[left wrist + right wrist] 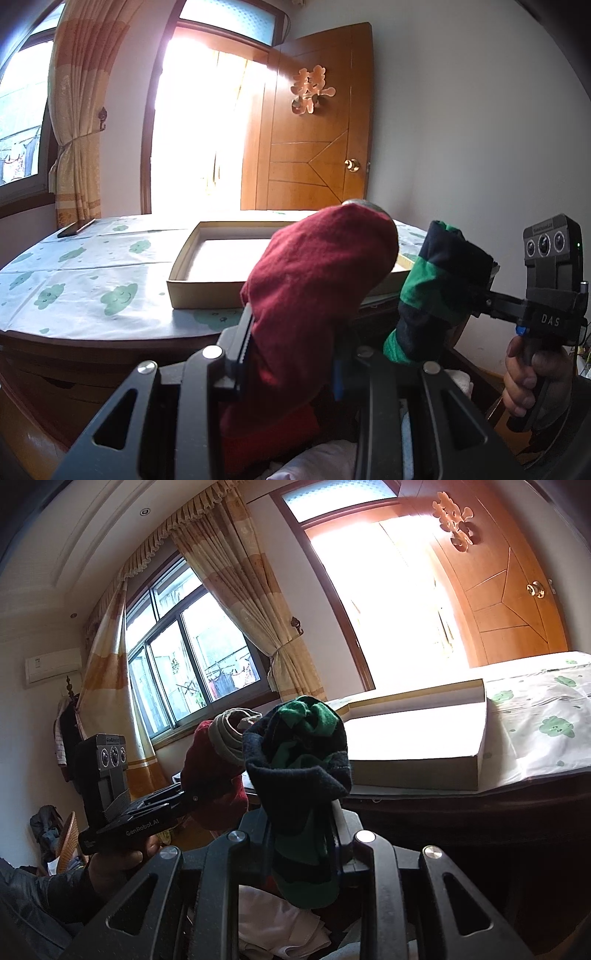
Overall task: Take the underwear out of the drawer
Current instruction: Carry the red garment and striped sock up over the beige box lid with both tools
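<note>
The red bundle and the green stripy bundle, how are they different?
The red bundle is plain red with a grey band; the green stripy bundle has green and dark navy stripes. The left gripper holds the red one, the right gripper the stripy one. Both are rolled-up cloth, held up.

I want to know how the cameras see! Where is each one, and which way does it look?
Left wrist: rides the left gripper, looks past its red underwear at the box; right hand shows.
Right wrist: rides the right gripper, holding green-striped underwear; left hand shows.
Both see both bundles, box, door.
</note>
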{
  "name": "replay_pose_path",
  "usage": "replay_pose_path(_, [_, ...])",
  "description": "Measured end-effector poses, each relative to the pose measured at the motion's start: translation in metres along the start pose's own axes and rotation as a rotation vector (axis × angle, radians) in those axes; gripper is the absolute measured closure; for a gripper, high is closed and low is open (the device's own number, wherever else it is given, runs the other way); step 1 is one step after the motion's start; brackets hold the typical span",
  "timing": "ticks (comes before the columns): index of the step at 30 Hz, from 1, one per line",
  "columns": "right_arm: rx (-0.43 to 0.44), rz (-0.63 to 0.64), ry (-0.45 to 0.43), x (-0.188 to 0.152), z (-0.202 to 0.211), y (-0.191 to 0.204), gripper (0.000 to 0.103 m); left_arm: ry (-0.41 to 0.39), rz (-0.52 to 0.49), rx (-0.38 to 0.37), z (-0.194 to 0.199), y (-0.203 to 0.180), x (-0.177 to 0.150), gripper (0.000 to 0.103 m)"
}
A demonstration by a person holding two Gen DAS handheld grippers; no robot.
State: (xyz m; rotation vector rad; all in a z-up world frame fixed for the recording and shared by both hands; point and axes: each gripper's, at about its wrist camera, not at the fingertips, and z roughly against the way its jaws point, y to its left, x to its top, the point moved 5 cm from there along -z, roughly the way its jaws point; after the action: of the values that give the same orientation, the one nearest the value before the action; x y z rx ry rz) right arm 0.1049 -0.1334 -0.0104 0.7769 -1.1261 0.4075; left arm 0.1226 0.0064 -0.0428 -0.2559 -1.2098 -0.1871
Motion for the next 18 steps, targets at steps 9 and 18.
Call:
replay_pose_path(9, [-0.010,0.011,-0.015,0.034,0.009,-0.007,0.077,0.004,0.014,-0.034,-0.012,-0.008,0.037,0.072])
replay_pose_path(18, [-0.040,0.036,-0.024,0.070,0.011,-0.017,0.077,0.025,0.017,-0.057,-0.037,-0.018,0.069,0.072])
